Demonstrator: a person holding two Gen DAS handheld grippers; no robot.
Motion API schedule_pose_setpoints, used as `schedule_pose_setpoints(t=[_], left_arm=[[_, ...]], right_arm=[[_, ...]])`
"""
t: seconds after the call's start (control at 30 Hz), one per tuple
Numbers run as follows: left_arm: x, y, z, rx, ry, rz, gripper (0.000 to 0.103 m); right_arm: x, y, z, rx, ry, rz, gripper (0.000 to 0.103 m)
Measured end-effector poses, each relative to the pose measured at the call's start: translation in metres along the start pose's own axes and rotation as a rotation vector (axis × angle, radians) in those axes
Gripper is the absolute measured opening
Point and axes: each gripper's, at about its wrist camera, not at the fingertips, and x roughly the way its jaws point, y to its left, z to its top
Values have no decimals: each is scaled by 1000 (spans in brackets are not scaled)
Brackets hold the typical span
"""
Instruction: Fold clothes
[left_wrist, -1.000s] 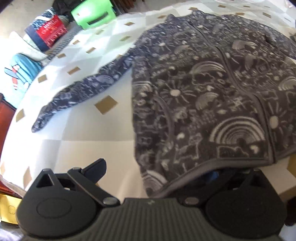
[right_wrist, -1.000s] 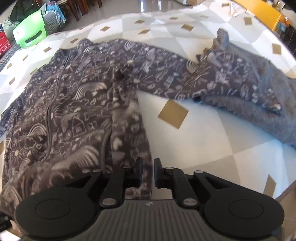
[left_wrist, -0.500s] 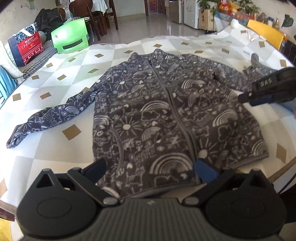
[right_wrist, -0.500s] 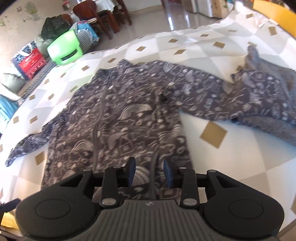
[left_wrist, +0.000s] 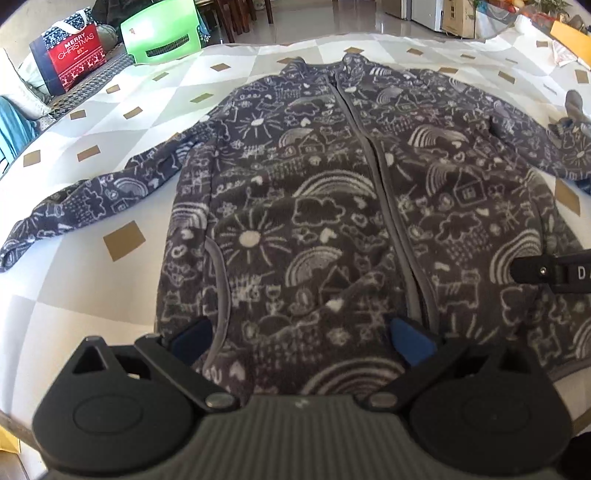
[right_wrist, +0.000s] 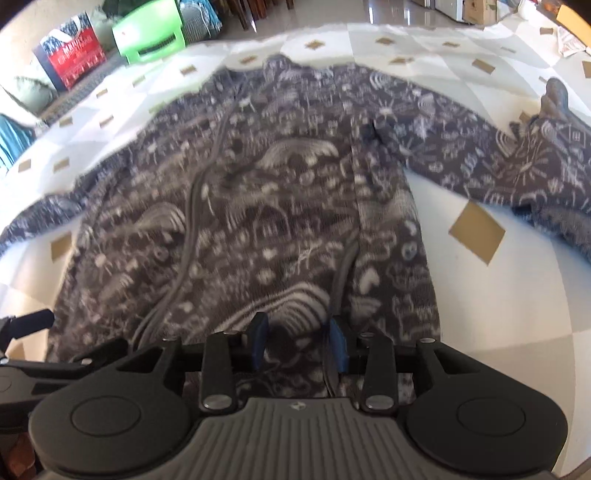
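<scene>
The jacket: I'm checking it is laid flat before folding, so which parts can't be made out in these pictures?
- Left wrist view: the jacket's hem, hidden behind the left tongs.
- Left wrist view: right sleeve end, cut off by the picture's edge.
- Right wrist view: print on the jacket blurred; hem hidden behind the right tongs.

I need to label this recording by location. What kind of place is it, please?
Probably a home dining or living area: a white tablecloth with gold diamonds, wooden chairs on a tiled floor, and a red Christmas gift bag beside a green plastic stool.
</scene>
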Motion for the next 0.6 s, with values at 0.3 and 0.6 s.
schedule_pose_setpoints(t=[0.3,0.6], left_arm=[[8,2,-15,-32,26,23,103],[8,-2,-12,-18,47,29,103]], right_arm=[[3,5,-9,-70,9,-27,41],[2,8,-9,-109,22,-35,43]])
